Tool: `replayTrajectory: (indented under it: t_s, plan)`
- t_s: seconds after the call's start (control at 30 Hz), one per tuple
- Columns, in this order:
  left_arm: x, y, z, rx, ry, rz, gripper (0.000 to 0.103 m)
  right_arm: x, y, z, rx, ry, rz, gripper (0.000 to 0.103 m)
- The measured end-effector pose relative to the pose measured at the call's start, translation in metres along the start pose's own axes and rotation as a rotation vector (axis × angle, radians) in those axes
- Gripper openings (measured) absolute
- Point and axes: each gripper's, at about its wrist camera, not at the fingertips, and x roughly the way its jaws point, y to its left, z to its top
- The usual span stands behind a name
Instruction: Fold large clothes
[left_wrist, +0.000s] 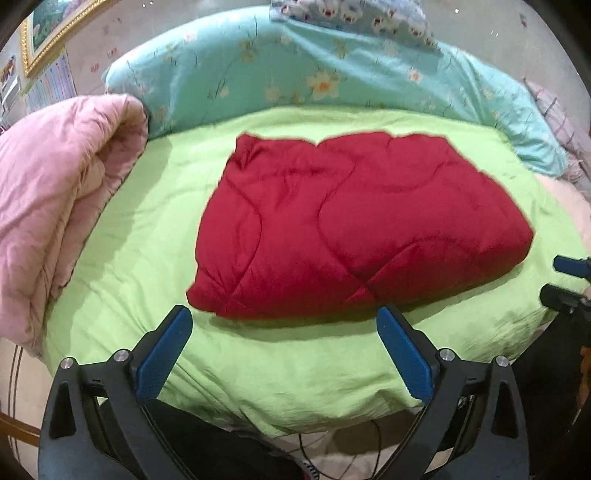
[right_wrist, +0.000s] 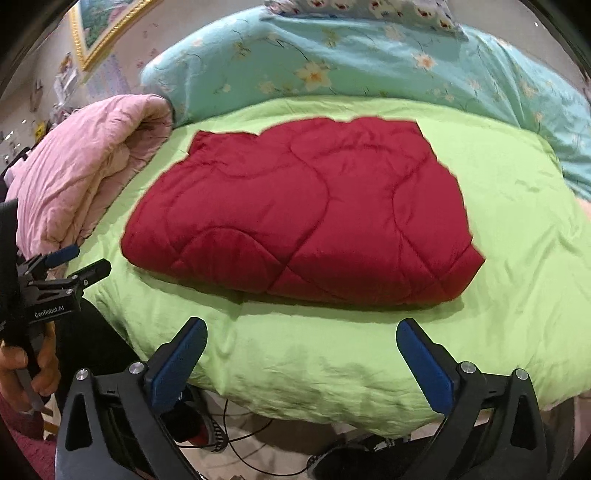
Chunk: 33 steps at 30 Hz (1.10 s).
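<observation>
Green bedsheet covers the bed, with a teal floral quilt bunched along the far side and a pink comforter piled at the left. At the middle of the sheet lies the red quilted garment, already folded into a thick, squarish bundle with fairly even edges. Both grippers hang at the near edge of the bed, apart from the fabric: the left gripper and the right gripper each have their jaws wide apart, holding nothing. Folding looks essentially done; at most 1 more fold or some tidying remains.
</observation>
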Motion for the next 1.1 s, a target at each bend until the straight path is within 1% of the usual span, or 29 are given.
replayTrajectory:
  t_s: [0.07, 0.1, 0.17, 0.2, 0.27, 0.33, 0.43, 0.6, 0.73, 0.83, 1.0, 1.1]
  plan:
    - [-0.011, 0.0, 0.004, -0.004, -0.028, -0.008, 0.101, -0.01, 0.003, 0.004, -0.009, -0.013, 0.016, 0.103]
    - [-0.017, -0.001, 0.007, -0.004, -0.048, -0.011, 0.103, -0.014, 0.005, 0.005, -0.015, -0.02, 0.018, 0.103]
    - [-0.019, -0.003, 0.007, 0.01, -0.07, -0.01, 0.103, -0.02, 0.009, 0.007, -0.036, -0.031, 0.013, 0.103]
    - [-0.016, -0.005, 0.007, 0.024, -0.075, 0.003, 0.103, -0.021, 0.011, 0.007, -0.045, -0.031, 0.01, 0.103]
    - [-0.006, -0.007, 0.007, 0.04, -0.052, 0.02, 0.103, -0.019, 0.012, 0.007, -0.056, -0.026, 0.012, 0.103]
    - [0.004, -0.008, 0.006, 0.037, -0.024, 0.015, 0.103, -0.013, 0.011, 0.007, -0.052, -0.016, 0.013, 0.103]
    - [0.016, -0.008, 0.009, 0.034, 0.003, 0.043, 0.103, -0.004, 0.008, 0.006, -0.034, -0.001, 0.019, 0.103]
    - [0.021, -0.008, 0.013, 0.025, 0.002, 0.063, 0.103, 0.009, 0.007, 0.006, -0.025, 0.015, 0.015, 0.103]
    - [0.024, -0.009, 0.018, 0.024, -0.004, 0.057, 0.103, 0.014, 0.007, 0.009, -0.031, 0.024, 0.012, 0.103]
    - [0.029, -0.011, 0.022, 0.032, 0.01, 0.062, 0.103, 0.016, 0.007, 0.011, -0.034, 0.025, 0.013, 0.103]
    - [0.033, -0.013, 0.025, 0.023, 0.017, 0.028, 0.103, 0.021, 0.004, 0.017, -0.036, 0.031, 0.007, 0.103]
    - [0.034, -0.014, 0.027, 0.023, 0.013, 0.025, 0.103, 0.024, 0.002, 0.022, -0.038, 0.036, 0.005, 0.103]
